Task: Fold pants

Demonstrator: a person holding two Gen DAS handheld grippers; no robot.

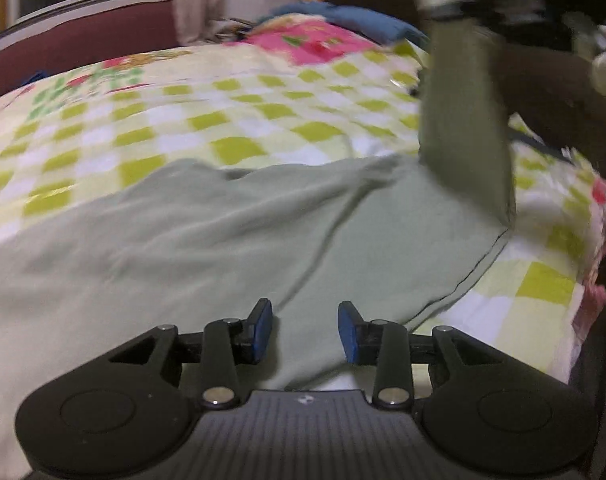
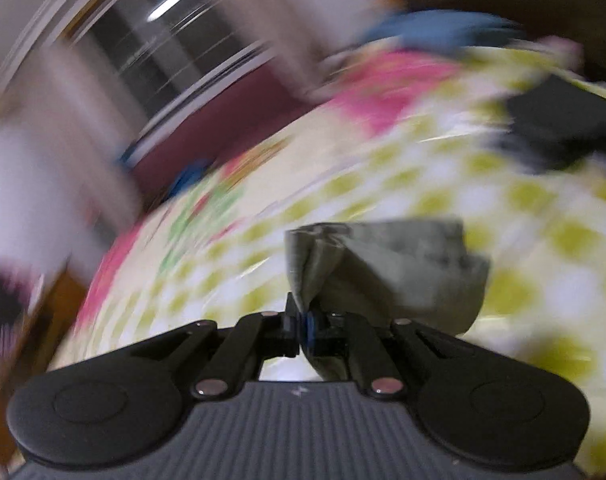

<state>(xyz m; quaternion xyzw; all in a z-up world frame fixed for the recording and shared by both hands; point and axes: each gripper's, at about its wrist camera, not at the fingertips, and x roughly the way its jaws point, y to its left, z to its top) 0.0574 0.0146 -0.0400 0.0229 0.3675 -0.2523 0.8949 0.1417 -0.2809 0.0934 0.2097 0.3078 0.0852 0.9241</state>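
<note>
The pale green pants (image 1: 207,240) are seen spread across a bed covered by a checked yellow-green and white bedspread (image 1: 231,120), with a pink-flowered patch toward its far side; the left gripper (image 1: 305,330) is held just above the cloth with its blue-padded fingers (image 1: 263,328) set apart and nothing pinched between them; one end of the pants is drawn up off the bed at the right of the left wrist view, where a strip of the fabric is stretched upward; in the right wrist view, which is heavily blurred, the right gripper (image 2: 303,330) is shown clamped tight on a bunched fold of the same green fabric (image 2: 383,268), lifted clear of the bedspread.
</note>
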